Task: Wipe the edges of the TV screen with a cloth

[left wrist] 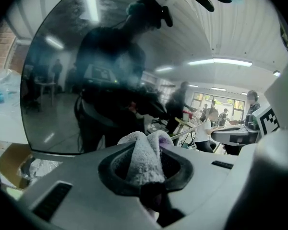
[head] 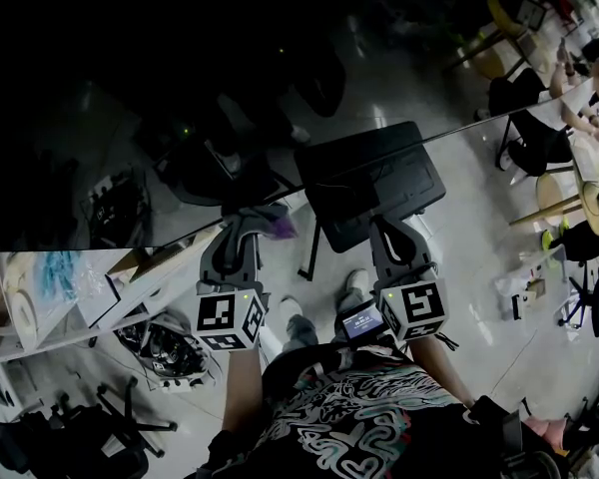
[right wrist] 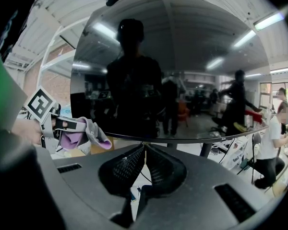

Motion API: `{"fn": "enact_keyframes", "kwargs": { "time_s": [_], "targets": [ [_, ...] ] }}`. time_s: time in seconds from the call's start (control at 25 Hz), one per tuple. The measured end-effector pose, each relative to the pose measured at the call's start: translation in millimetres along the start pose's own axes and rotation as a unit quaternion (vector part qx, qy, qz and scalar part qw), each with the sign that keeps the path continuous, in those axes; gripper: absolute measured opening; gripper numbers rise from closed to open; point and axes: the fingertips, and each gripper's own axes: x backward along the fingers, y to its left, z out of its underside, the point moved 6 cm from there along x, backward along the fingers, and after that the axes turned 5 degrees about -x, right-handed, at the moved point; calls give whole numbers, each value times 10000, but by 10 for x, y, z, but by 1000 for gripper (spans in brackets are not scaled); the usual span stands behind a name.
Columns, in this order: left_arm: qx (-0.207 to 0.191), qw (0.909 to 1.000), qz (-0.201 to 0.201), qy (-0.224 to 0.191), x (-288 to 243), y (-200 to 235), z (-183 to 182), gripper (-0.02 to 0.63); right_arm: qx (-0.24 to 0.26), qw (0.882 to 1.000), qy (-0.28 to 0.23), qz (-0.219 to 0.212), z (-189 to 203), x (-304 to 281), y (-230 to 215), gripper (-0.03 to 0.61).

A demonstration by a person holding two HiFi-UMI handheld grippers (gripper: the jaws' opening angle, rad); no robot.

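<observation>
The TV screen (head: 180, 98) is a large dark glossy panel, and its lower edge runs diagonally across the head view. My left gripper (head: 248, 220) sits just below that edge, shut on a grey and purple cloth (head: 268, 220). In the left gripper view the cloth (left wrist: 143, 159) bulges up between the jaws, with the TV screen (left wrist: 77, 80) close ahead. My right gripper (head: 389, 226) is beside it to the right, also under the edge. In the right gripper view the right gripper (right wrist: 144, 148) is shut on nothing. That view also shows the TV screen (right wrist: 173, 66) and the cloth (right wrist: 84, 133).
The dark TV stand base (head: 364, 218) stands on the floor between my grippers. A cardboard box (head: 140, 262) and tangled cables (head: 160, 352) lie at the left, an office chair (head: 70, 437) at the lower left. Seated people and chairs (head: 539, 143) are at the right.
</observation>
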Motion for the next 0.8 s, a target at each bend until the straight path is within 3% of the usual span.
{"fn": "enact_keyframes", "kwargs": {
  "time_s": [0.16, 0.44, 0.8],
  "targets": [
    [248, 9996, 110, -55, -44, -23, 2, 61, -11, 10000, -15, 27, -19, -10, -38, 34],
    [1138, 9925, 312, -325, -152, -72, 37, 61, -49, 9999, -23, 88, -3, -30, -159, 34],
    [1487, 9873, 378, -406, -192, -78, 52, 61, -61, 9999, 25, 77, -1, -69, -184, 34]
  ]
}}
